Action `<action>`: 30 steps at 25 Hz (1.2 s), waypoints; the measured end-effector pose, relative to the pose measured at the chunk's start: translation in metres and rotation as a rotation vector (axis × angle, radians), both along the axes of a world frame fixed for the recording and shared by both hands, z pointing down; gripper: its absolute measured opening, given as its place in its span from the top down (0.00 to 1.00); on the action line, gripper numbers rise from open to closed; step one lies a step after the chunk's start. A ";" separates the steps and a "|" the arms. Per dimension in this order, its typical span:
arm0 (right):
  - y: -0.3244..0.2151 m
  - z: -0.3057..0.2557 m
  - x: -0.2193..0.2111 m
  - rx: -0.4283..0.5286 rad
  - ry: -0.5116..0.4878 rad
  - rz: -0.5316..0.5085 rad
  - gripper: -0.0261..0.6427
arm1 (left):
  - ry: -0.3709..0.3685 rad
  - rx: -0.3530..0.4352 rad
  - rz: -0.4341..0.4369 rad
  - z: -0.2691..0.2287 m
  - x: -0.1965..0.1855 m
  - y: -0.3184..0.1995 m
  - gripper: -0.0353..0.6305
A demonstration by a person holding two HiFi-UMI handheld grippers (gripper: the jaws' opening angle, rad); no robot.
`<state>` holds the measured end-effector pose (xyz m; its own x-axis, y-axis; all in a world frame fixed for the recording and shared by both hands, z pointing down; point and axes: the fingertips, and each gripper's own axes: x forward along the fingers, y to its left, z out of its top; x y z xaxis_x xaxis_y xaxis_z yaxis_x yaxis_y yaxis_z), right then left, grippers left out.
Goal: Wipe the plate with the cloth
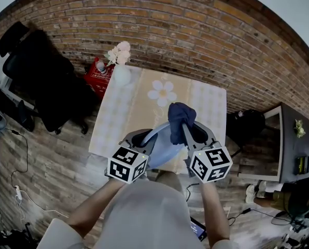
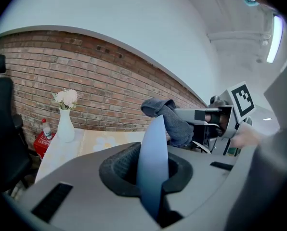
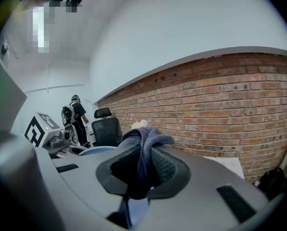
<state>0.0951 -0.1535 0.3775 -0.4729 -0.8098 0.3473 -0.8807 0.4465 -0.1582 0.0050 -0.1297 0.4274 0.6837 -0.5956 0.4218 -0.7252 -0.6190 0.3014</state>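
**Plate and cloth held over the desk's near edge**

The left gripper (image 1: 143, 139) is clamped on the rim of the pale blue plate (image 1: 164, 150), holding it on edge above the desk's (image 1: 139, 108) near edge. The right gripper (image 1: 190, 130) pinches the dark blue cloth (image 1: 179, 115), which is bunched against the plate's upper rim. A white vase (image 1: 122, 74) stands at the far left corner.

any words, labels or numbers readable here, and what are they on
No text here can be read.
Red box: white print, too small to read.
Bottle: label blurred.
Marker cubes: black-and-white patterns only, no words or numbers.
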 end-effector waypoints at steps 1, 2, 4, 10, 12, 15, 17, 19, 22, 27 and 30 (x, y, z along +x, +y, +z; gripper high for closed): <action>-0.002 0.002 0.003 -0.005 0.011 0.010 0.86 | 0.003 0.001 -0.004 -0.001 -0.001 -0.002 0.88; -0.004 0.005 0.006 -0.010 0.021 0.020 0.86 | 0.006 0.000 -0.009 -0.002 -0.003 -0.003 0.88; -0.007 0.011 0.014 -0.023 0.038 0.044 0.86 | 0.018 -0.005 -0.017 -0.004 -0.004 -0.006 0.88; -0.016 0.035 0.035 -0.070 0.071 0.122 0.86 | 0.047 0.002 -0.032 -0.012 -0.016 -0.011 0.88; -0.018 0.043 0.042 -0.084 0.076 0.142 0.86 | 0.059 0.000 -0.036 -0.013 -0.019 -0.013 0.88; -0.019 0.057 0.049 -0.108 0.084 0.167 0.86 | 0.063 0.001 -0.040 -0.014 -0.022 -0.015 0.88; -0.019 0.065 0.054 -0.130 0.086 0.179 0.86 | 0.064 0.005 -0.043 -0.017 -0.022 -0.019 0.88; -0.019 0.071 0.057 -0.146 0.088 0.189 0.86 | 0.079 0.003 -0.049 -0.019 -0.023 -0.022 0.88; -0.017 0.081 0.061 -0.172 0.092 0.197 0.86 | 0.115 -0.002 -0.060 -0.021 -0.026 -0.027 0.88; -0.006 0.097 0.058 -0.207 0.128 0.183 0.86 | 0.152 0.012 -0.094 -0.030 -0.032 -0.035 0.88; 0.004 0.110 0.049 -0.235 0.141 0.161 0.86 | 0.157 0.028 -0.104 -0.036 -0.033 -0.040 0.88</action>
